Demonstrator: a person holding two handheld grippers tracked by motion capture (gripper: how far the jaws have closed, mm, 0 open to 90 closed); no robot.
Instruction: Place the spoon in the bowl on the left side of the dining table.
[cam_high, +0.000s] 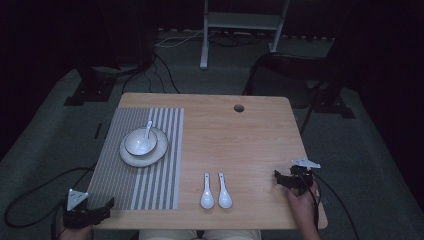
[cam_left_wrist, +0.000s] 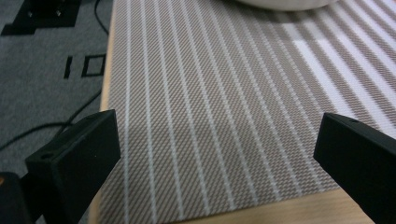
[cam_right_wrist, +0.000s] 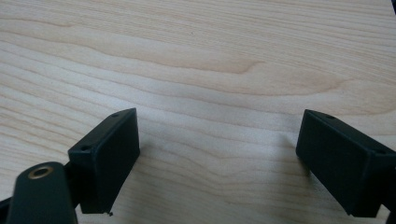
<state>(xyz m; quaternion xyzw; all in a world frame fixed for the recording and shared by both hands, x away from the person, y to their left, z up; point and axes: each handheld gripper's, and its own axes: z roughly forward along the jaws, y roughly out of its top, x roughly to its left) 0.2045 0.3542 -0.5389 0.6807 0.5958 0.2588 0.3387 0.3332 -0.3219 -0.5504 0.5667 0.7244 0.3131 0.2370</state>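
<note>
Two white ceramic spoons (cam_high: 215, 191) lie side by side on the wooden table (cam_high: 250, 135), off to the left of the released right gripper (cam_high: 278, 179) (the nearer one), handles pointing away; the left gripper (cam_high: 107, 205) is spread empty too.

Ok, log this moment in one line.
left gripper: open, over placemat | right gripper: open, empty | two spoons: untouched on table
</note>
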